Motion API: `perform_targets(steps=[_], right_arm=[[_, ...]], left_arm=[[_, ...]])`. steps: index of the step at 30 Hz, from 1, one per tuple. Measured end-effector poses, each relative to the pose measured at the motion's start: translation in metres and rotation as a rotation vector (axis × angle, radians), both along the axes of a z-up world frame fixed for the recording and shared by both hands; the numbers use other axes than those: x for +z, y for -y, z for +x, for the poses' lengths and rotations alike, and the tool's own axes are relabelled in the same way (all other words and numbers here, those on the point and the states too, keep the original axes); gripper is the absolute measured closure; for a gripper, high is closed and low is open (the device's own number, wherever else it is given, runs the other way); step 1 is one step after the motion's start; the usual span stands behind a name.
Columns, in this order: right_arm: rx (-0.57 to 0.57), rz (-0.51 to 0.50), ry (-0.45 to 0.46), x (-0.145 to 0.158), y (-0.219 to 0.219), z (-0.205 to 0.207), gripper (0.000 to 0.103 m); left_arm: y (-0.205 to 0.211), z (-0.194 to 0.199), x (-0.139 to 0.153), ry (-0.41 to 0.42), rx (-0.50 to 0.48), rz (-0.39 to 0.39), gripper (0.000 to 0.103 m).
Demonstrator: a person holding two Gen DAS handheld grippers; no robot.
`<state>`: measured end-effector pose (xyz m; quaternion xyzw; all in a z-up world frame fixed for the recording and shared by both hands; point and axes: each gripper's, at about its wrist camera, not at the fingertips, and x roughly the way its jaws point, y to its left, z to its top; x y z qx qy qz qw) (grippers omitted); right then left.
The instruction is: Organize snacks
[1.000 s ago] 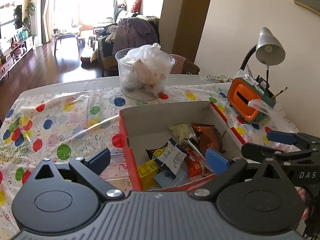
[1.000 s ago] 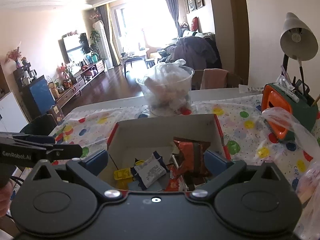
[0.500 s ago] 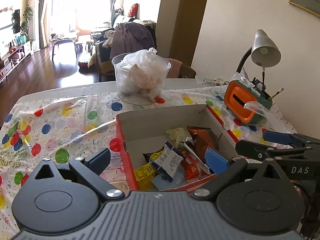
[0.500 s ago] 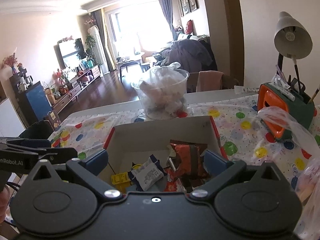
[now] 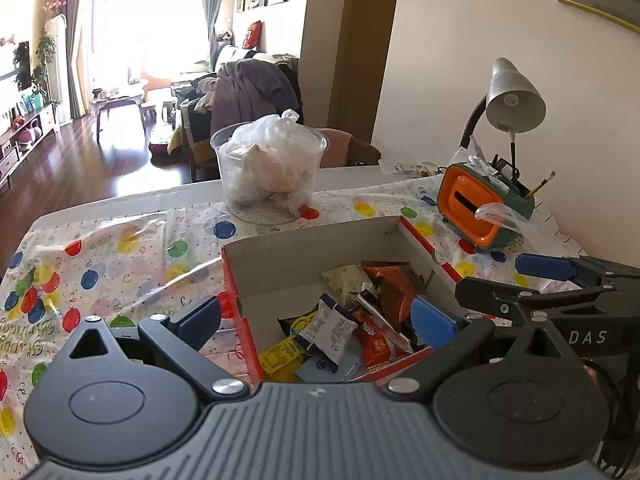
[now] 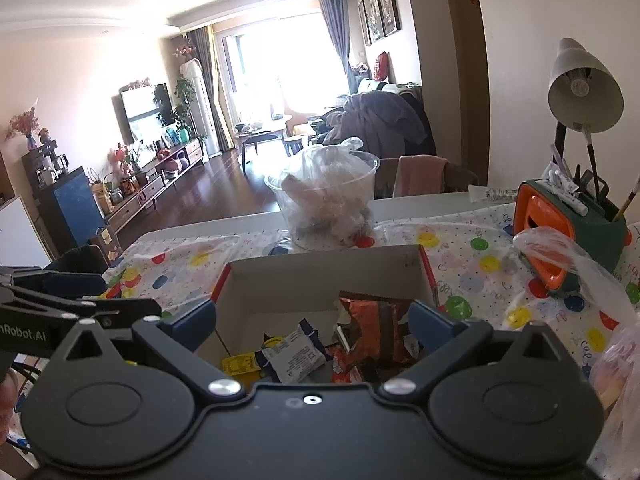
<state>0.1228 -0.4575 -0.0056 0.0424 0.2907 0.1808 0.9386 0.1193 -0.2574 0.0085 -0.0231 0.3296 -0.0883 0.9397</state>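
Both grippers, left [image 5: 316, 318] and right [image 6: 312, 316], spread wide, empty, above snacks [image 5: 344, 328] piled in box [image 5: 304, 256] mid-tabletop; risk: crinkly wrappers slipping, or snagging box wall.

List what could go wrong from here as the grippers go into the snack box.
1. The left gripper and right gripper, both open, hover side by side over one cardboard box; they may collide.
2. The snack packets lie overlapped, so a pinch may take two.
3. The loose plastic bag beside the right gripper could snag.
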Motion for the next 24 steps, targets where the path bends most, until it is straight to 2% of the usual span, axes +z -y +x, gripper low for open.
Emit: perform_targets(steps=[24], right_arm=[[0.011, 0.007, -0.03, -0.006, 0.01, -0.011, 0.0]], left_arm=[[0.011, -0.012, -0.003, -0.033, -0.018, -0.007, 0.001]])
